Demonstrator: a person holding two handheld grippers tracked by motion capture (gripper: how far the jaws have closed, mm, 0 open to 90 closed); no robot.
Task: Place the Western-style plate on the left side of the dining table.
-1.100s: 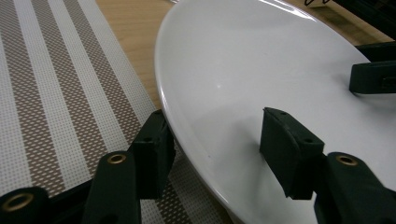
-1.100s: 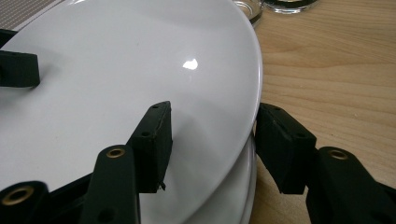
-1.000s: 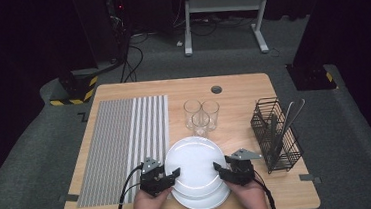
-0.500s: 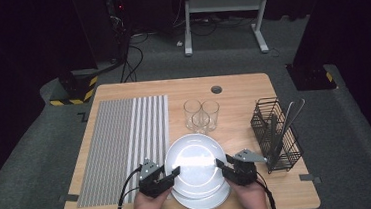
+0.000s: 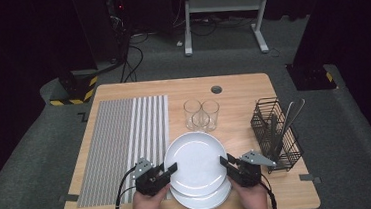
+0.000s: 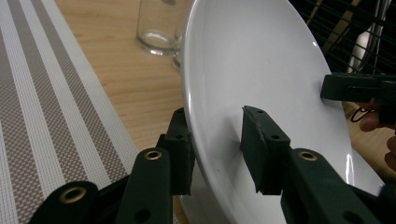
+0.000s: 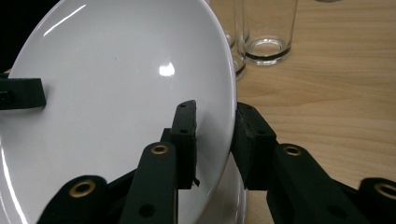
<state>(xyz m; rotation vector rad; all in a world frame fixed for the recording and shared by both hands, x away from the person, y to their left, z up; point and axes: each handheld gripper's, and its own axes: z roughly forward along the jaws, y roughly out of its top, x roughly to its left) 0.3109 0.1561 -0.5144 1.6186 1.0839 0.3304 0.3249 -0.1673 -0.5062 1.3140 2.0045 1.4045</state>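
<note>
A white plate (image 5: 195, 159) hangs tilted just above a stack of white plates (image 5: 202, 199) at the table's front edge. My left gripper (image 5: 171, 168) is shut on its left rim and my right gripper (image 5: 224, 161) on its right rim. In the left gripper view the plate (image 6: 261, 70) runs between the jaws of the left gripper (image 6: 215, 116), one jaw under it and one on its face. In the right gripper view the right gripper (image 7: 215, 109) clamps the rim of the plate (image 7: 116, 79) the same way, with the stack (image 7: 231, 200) below.
Two empty glasses (image 5: 202, 114) stand just beyond the plate. A black wire cutlery basket (image 5: 275, 132) with utensils stands at the right. A striped grey placemat (image 5: 121, 139) covers the table's left half. A round hole (image 5: 216, 89) sits near the wooden table's far edge.
Both grippers have raised the top plate off the stack and carried it slightly away from the person, showing more of the stack beneath.
</note>
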